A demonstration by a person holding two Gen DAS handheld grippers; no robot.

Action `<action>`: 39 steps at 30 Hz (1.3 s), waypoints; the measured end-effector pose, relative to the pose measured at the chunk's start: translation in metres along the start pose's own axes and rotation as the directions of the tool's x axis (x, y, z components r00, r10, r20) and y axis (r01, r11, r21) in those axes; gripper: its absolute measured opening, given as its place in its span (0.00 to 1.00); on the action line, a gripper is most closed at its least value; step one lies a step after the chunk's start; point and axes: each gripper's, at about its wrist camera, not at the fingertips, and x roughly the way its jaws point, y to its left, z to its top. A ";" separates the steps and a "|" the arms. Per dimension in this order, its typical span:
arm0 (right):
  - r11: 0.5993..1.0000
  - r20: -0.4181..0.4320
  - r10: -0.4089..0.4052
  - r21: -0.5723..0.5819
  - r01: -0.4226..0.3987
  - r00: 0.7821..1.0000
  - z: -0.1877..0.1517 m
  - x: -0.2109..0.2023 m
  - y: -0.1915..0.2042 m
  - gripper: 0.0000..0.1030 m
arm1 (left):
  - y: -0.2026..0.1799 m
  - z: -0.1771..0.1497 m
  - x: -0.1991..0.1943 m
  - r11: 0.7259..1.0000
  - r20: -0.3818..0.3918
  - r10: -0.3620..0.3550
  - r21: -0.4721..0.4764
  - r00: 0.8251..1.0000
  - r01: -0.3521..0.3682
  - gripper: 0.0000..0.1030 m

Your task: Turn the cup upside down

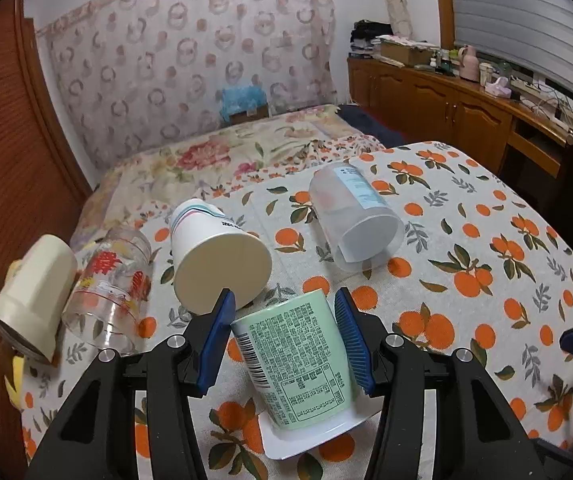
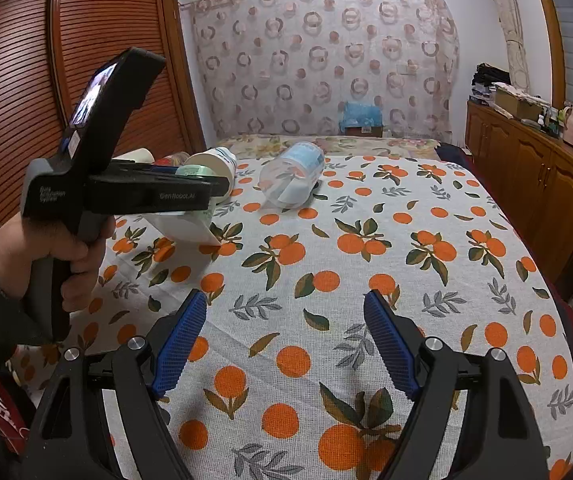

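My left gripper [image 1: 282,300] is shut on a pale green printed cup [image 1: 298,364], its blue pads pressing both sides; the cup's white flanged rim points toward the camera and its closed end away. In the right wrist view the left gripper [image 2: 206,184] holds this green cup [image 2: 194,172] a little above the table at the left, tilted. My right gripper [image 2: 286,304] is open and empty over the orange-print tablecloth [image 2: 326,248].
A white paper cup [image 1: 218,252], a clear plastic cup [image 1: 354,220], a printed glass [image 1: 110,288] and a cream mug [image 1: 30,296] lie on their sides on the table. A bed is behind; wooden cabinets stand at right.
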 end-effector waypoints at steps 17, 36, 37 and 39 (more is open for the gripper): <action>1.000 0.005 -0.006 0.004 0.006 1.000 0.001 -0.002 0.000 0.81 | -0.013 -0.030 -0.043 0.999 0.045 0.006 0.033 0.999 -0.008 0.45; 1.000 0.008 -0.015 0.017 0.014 1.000 0.000 -0.002 -0.001 0.81 | 0.015 -0.052 -0.073 0.989 0.098 -0.051 -0.131 0.994 0.063 0.72; 1.000 0.006 -0.016 0.019 0.016 1.000 0.001 -0.001 -0.002 0.81 | 0.017 -0.053 -0.074 0.988 0.098 -0.050 -0.137 0.994 0.064 0.73; 1.000 0.004 -0.019 0.025 0.019 1.000 0.001 0.000 -0.003 0.81 | 0.021 -0.055 -0.077 0.986 0.102 -0.050 -0.154 0.994 0.066 0.76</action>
